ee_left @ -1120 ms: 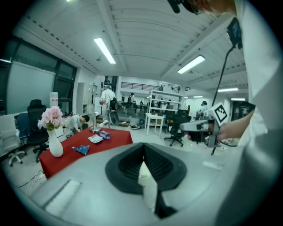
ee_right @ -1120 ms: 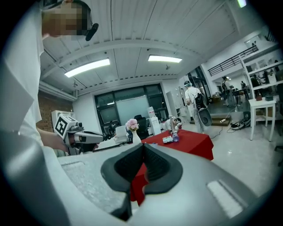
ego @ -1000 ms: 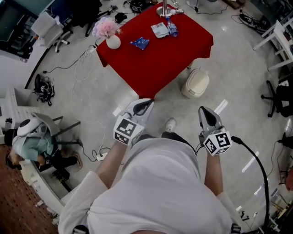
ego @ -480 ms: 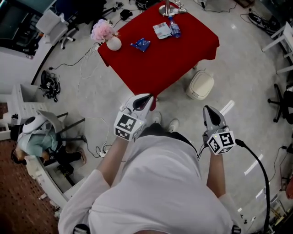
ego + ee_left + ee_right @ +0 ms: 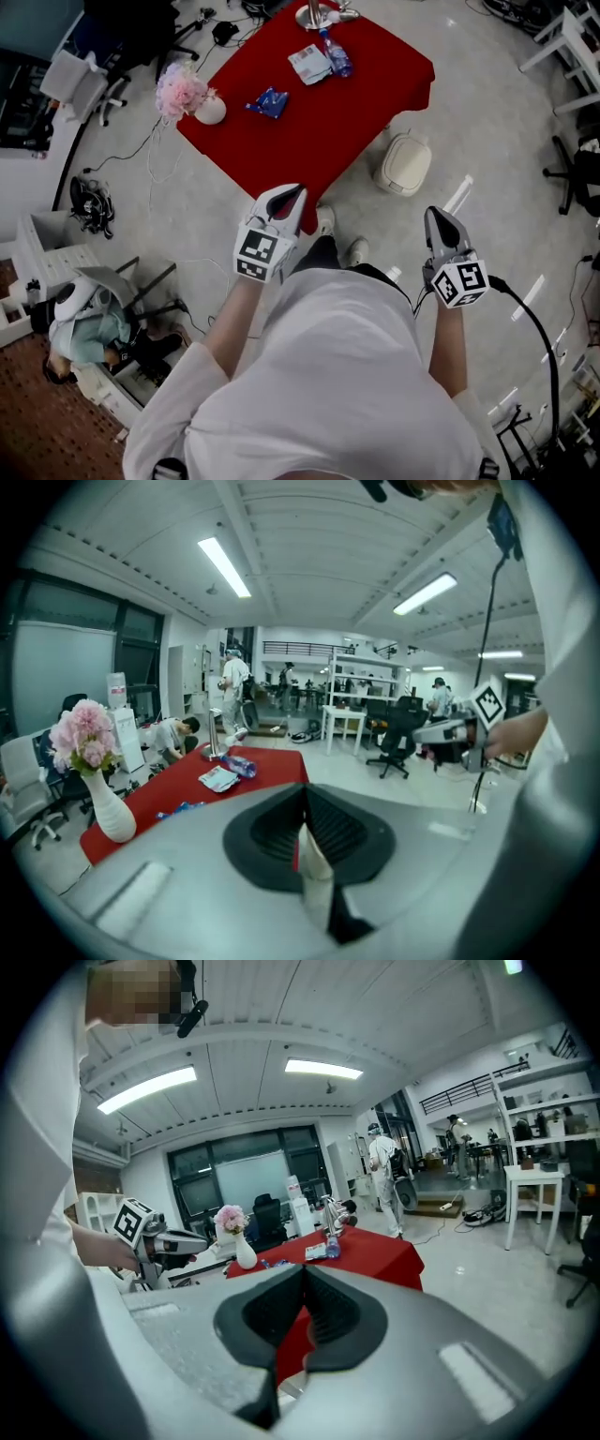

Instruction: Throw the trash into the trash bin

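Approach has brought the left gripper (image 5: 287, 195) and right gripper (image 5: 439, 216), both with jaws pressed together on nothing, nearer the red table (image 5: 328, 127), where the blue wrapper (image 5: 269, 101), white packet (image 5: 308, 64) and bottle (image 5: 336, 58) lie untouched and the trash bin (image 5: 405, 161) stands just beside it, so picking up likely comes next.

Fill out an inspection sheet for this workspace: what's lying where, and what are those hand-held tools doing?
Surface: red-clothed table.
Job's things: blue wrapper, white packet and plastic bottle on the cloth; lidded trash bin on the floor beside the table.
Clutter: vase of pink flowers at the table's edge; metal stand.
Grippers: left gripper and right gripper both shut, empty.
Cables: black cable from the right gripper; coiled cables on the floor.
Surroundings: office chair; a person low at the left.
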`<control>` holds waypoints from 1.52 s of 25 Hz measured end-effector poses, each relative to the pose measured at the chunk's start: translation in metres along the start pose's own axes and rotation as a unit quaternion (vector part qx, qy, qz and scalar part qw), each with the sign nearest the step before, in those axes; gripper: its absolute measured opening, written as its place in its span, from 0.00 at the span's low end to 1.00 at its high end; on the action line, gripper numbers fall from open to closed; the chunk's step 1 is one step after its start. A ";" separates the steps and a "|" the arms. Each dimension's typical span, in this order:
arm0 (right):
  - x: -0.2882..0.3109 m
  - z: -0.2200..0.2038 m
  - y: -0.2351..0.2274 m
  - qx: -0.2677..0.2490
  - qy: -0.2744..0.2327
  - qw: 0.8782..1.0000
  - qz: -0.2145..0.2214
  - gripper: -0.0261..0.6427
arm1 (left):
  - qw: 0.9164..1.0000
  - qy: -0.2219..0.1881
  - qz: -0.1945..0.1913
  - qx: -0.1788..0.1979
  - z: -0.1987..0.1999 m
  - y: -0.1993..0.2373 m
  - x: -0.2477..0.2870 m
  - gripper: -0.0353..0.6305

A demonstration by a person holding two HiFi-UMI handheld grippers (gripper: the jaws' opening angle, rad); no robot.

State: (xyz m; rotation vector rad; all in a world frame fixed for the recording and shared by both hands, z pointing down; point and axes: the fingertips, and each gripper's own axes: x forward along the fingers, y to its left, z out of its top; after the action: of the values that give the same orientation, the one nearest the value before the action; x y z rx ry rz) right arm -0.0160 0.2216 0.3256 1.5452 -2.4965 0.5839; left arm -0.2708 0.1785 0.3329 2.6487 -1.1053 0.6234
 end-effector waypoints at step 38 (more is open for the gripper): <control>0.136 -0.062 -0.007 0.069 0.075 0.994 -0.045 0.04 | 0.998 0.037 -0.043 -0.019 -0.060 0.130 0.114 0.06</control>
State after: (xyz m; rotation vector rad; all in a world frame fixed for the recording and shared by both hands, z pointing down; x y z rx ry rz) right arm -0.0769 0.1310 0.4284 1.5865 -2.3062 0.8423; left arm -0.3100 0.0366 0.4415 2.6018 -0.9679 0.6708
